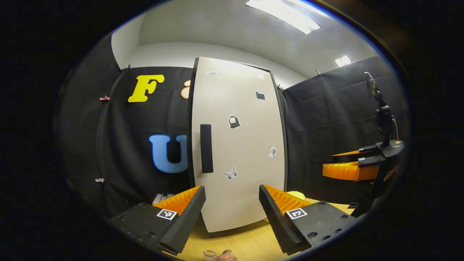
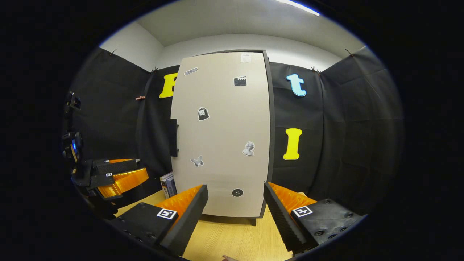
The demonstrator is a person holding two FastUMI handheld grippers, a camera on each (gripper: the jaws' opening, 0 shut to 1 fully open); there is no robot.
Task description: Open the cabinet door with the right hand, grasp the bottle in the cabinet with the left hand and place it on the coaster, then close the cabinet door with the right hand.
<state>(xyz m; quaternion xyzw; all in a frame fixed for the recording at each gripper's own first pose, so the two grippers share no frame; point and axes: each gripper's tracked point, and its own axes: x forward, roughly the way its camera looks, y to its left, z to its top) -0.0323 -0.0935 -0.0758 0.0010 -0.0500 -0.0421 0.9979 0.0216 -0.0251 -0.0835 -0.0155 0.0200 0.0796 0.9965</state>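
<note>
The tall pale cabinet door (image 1: pixel 239 145) stands shut, with several small stickers on it and a black vertical handle (image 1: pixel 206 148) near its left edge. It hides the cabinet's inside. My left gripper (image 1: pixel 232 214) is open, short of the door's lower part, with nothing between its fingers. The right gripper (image 1: pixel 349 170) hangs off to the right in the left gripper view. In the right gripper view the same door (image 2: pixel 221 134) faces me, its handle (image 2: pixel 173 137) at the left edge. My right gripper (image 2: pixel 235 214) is open and holds nothing. The left gripper (image 2: pixel 119 177) shows at the left.
The cabinet stands on a wooden table (image 2: pixel 232 235). Some books (image 2: pixel 168 185) stand left of the cabinet. A pale yellow thing (image 1: pixel 295 195), perhaps the coaster, lies right of the cabinet. A small round object (image 1: pixel 210 254) sits at the table's near edge.
</note>
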